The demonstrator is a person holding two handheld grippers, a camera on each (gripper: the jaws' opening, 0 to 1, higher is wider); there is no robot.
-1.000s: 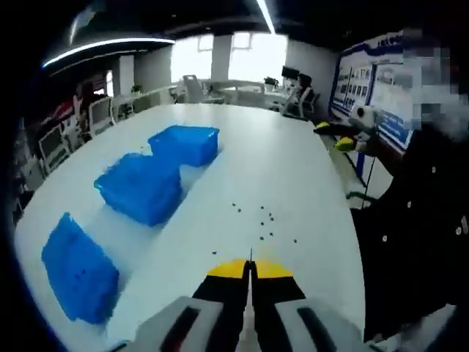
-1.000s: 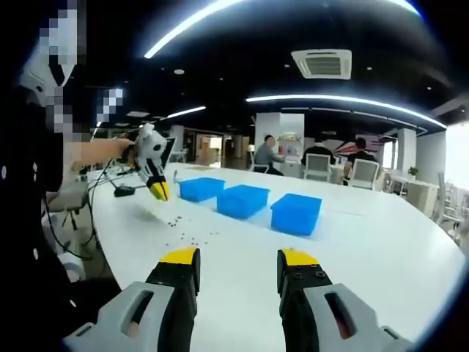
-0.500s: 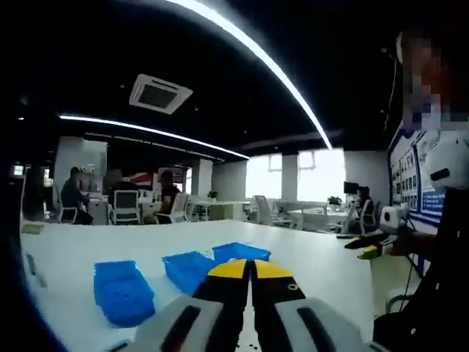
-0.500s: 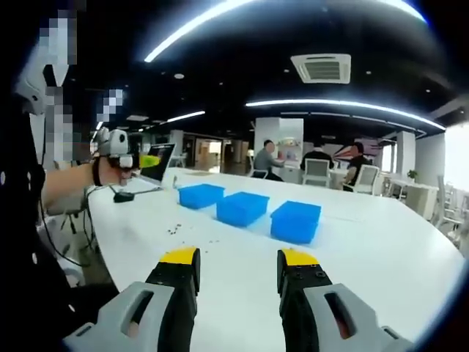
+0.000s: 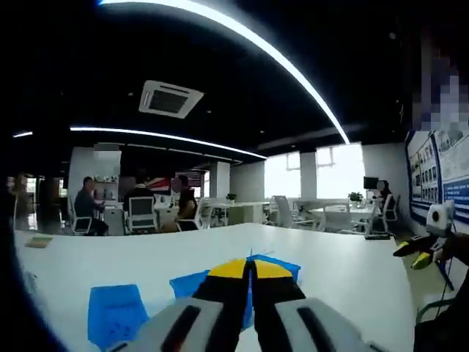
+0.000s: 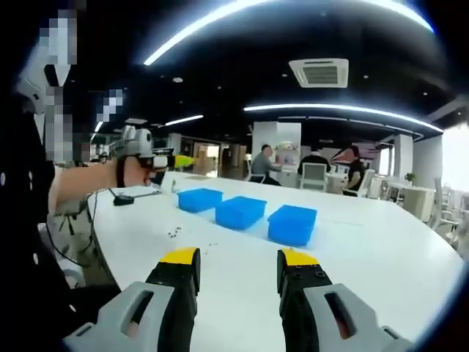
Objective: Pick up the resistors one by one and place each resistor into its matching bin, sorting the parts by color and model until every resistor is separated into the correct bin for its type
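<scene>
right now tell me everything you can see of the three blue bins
Three blue bins stand in a row on the white table, looking like plastic. In the right gripper view they run from far left to nearer right, close together, the nearest one looking largest. They are low, rectangular and upright; what lies inside cannot be seen. Small dark resistors lie scattered on the table in front of them, apart from the bins. No gripper touches them. In the left gripper view they sit partly behind the shut jaws.

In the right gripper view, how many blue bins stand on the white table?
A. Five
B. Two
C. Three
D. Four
C: three blue bins stand in a row on the white table, beyond the small dark resistors scattered nearer the right gripper.
</scene>
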